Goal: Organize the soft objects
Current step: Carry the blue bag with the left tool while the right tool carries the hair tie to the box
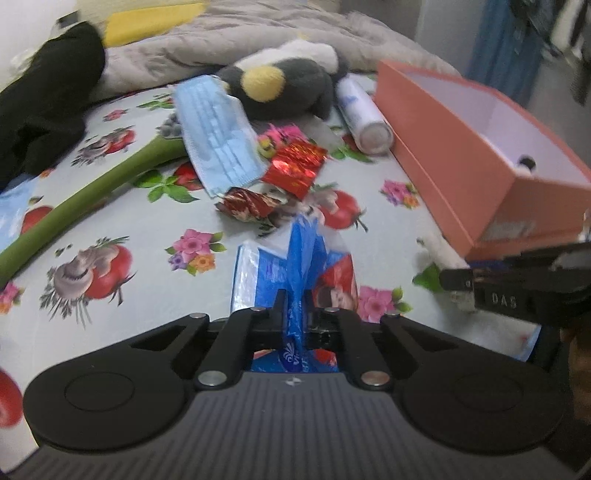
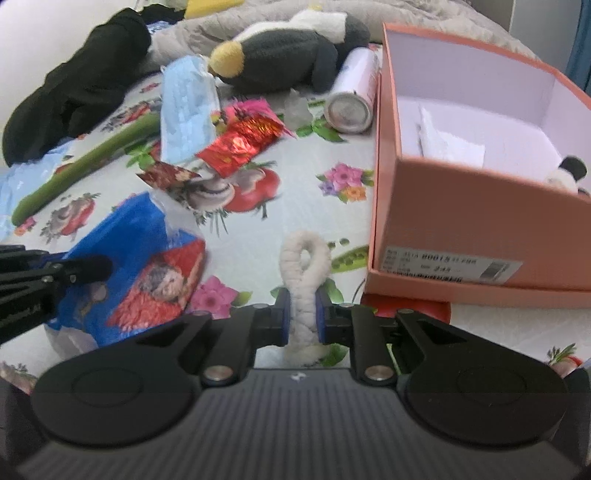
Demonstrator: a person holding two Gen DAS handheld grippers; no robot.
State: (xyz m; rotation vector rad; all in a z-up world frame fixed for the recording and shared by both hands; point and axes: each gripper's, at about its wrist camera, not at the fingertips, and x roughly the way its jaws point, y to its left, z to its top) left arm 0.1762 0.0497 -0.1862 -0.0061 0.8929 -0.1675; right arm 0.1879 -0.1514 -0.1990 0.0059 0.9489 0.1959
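the left tongs are closed on a fold of a blue packet, which lies on the bed sheet just in front of them. the packet looks like a soft plastic pack of tissues; it is judged to be light and easy to squeeze, but the film is probably slippery, so the pinched ridge on top is a reasonable place to hold it.

the right tongs are closed on a white rope, thick and fluffy, with a loop at its far end. it is judged to be light and limp, so the free loop will probably hang and swing when it is lifted. it is gripped at the straight part, below the loop.

a pink box stands open just beside the rope, to the right. a white sheet and a small black and white toy are seen inside it.

the surface is a bed with a flower-printed sheet, soft and uneven. a plush, a mask, red wrappers, a green stalk, a can and black cloth are scattered on it. a grey blanket lies behind them.
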